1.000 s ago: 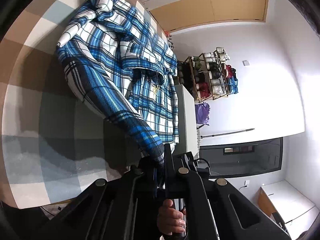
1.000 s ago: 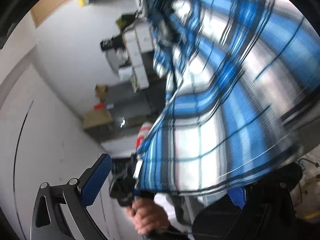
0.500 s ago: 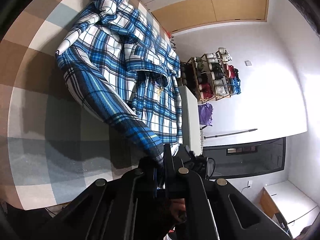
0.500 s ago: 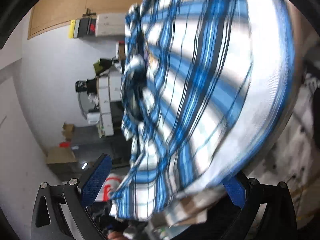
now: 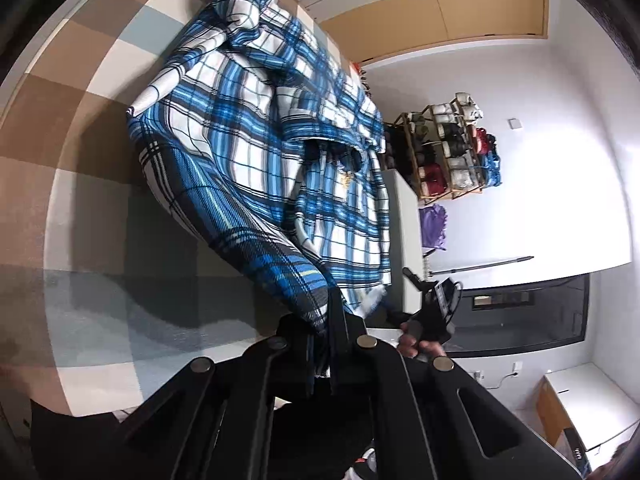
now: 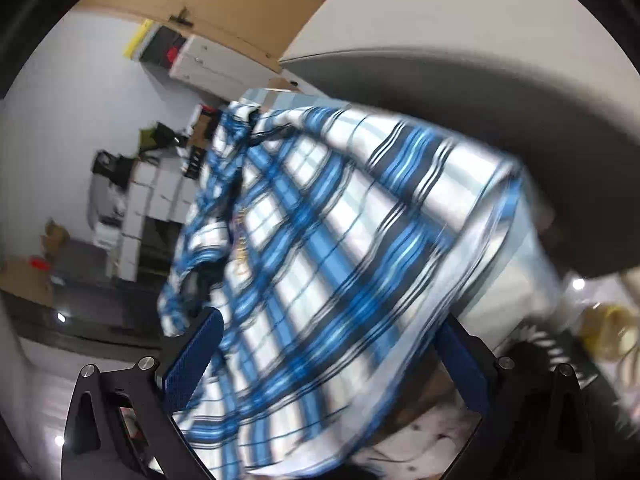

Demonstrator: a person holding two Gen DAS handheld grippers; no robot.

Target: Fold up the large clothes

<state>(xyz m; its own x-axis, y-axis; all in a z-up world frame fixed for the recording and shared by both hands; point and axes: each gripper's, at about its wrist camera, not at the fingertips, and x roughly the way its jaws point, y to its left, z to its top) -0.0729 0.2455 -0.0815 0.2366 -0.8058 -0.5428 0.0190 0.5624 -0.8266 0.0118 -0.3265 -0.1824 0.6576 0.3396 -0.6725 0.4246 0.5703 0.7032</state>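
A large blue, white and black plaid shirt (image 5: 248, 148) lies crumpled on a brown, white and grey checked surface (image 5: 88, 200). My left gripper (image 5: 330, 308) is shut on a dark-blue part of the shirt's near edge, and the cloth stretches up from it. A hand (image 5: 412, 346) holds my right gripper (image 5: 434, 312) just right of the shirt's near hem. In the right wrist view the shirt (image 6: 320, 240) hangs blurred across my right gripper (image 6: 326, 360). Its blue pads (image 6: 192, 360) stand wide apart, and the cloth drapes between them without being pinched.
A white cabinet (image 5: 404, 220) stands against the surface's right side. Behind it are a rack of shoes (image 5: 452, 152) and a purple bag (image 5: 434, 224). Wooden doors (image 5: 480, 4) and drawer units line the far wall. A pale slab (image 6: 440, 40) fills the right wrist view's upper right.
The right gripper has swung and turned, so the shirt and room slide across its view. In the left view it now appears beside the hem. The left gripper stays shut on the cloth.
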